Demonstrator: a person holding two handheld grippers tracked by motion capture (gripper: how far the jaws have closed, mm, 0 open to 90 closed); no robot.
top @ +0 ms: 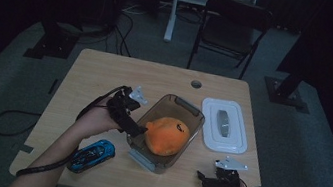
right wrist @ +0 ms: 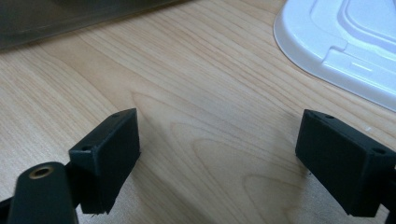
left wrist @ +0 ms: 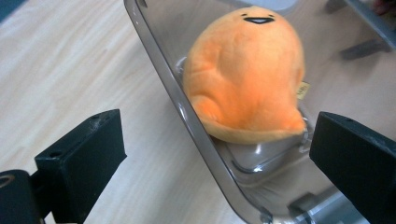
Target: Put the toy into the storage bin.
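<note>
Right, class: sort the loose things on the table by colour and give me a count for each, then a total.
Orange: 1, the plush toy
Blue: 1, the toy car
White: 1, the lid
Clear grey: 1, the container
Total: 4

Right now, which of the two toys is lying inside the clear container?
The orange plush toy lies inside the clear plastic container; the blue toy car sits outside it on the wooden table.

I seem to be working in a dim lab or studio: a bare wooden table (top: 107, 71) on grey carpet, stand bases (top: 50, 47), loose cables (top: 123, 31), a folding chair (top: 231, 25).
</note>
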